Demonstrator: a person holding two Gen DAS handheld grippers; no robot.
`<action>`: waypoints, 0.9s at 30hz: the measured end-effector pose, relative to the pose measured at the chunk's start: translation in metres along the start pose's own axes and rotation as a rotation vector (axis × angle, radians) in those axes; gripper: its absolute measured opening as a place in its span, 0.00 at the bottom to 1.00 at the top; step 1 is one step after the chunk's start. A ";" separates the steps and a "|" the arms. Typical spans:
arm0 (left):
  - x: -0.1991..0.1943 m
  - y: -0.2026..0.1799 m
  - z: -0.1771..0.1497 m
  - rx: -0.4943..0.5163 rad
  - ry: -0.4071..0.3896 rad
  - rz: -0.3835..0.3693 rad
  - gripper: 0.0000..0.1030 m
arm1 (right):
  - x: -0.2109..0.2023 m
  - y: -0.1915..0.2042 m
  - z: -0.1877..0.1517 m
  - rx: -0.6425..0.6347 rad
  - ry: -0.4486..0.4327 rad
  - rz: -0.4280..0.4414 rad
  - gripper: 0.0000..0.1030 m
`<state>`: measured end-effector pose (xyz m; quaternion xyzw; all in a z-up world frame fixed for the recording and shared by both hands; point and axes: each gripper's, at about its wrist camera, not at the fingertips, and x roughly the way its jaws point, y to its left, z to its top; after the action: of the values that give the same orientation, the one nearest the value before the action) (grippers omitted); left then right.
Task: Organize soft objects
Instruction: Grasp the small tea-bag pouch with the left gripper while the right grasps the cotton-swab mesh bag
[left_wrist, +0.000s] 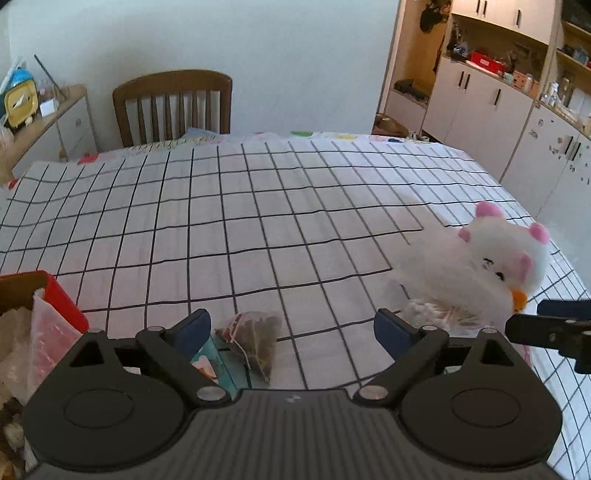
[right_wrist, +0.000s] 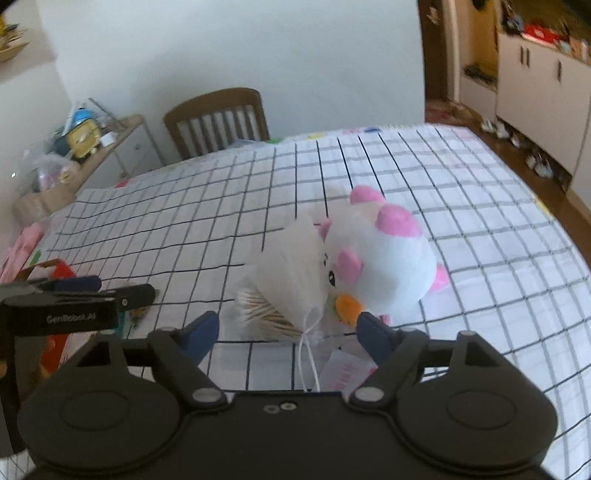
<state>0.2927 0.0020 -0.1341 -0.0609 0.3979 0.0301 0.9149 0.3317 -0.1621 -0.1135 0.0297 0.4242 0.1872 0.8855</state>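
Starting at your left, a red box (left_wrist: 55, 299) sits at the near edge of the desk (left_wrist: 258, 206), with clear plastic bags (left_wrist: 44, 332) bunched inside it. Your left hand-held gripper (left_wrist: 291, 330) hangs just right of that box with its jaws spread wide and nothing pressed between the blue pads (left_wrist: 194, 328). Under that gap lies a small see-through pouch (left_wrist: 255, 332) of dark dried bits with a string on it, flat on the checked cloth and touched by neither pad; a teal printed packet (left_wrist: 212, 360) lies partly hidden just beside it. Further right, a white gauzy bag (right_wrist: 291, 266) rests on the cloth with a bundle of cotton swabs (right_wrist: 266, 317) against its near side and a white drawstring (right_wrist: 308, 354) trailing toward you. Leaning on that bag is the white plush toy (right_wrist: 384, 266) with pink ears and an orange beak (right_wrist: 349, 306), lying on its side, beak pointing toward you. Your right hand-held gripper (right_wrist: 288, 332) has its jaws apart around the swabs and the tied neck of the bag, and its right pad sits just beside the beak; the pads grip nothing. A pink printed tag (right_wrist: 345, 373) lies on the cloth close under that gripper. A wooden chair (left_wrist: 173, 107) stands at the far side of the desk.
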 end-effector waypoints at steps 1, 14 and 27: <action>0.003 0.002 0.000 -0.007 0.003 -0.001 0.93 | 0.004 0.000 0.000 0.020 0.009 -0.002 0.73; 0.031 0.013 0.000 -0.025 0.053 -0.015 0.72 | 0.025 -0.019 0.002 0.261 0.020 -0.014 0.36; 0.037 0.018 0.001 -0.001 0.081 0.024 0.16 | 0.027 -0.015 0.010 0.286 0.000 -0.045 0.09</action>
<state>0.3168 0.0196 -0.1627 -0.0578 0.4353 0.0390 0.8976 0.3598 -0.1656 -0.1302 0.1464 0.4470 0.1050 0.8762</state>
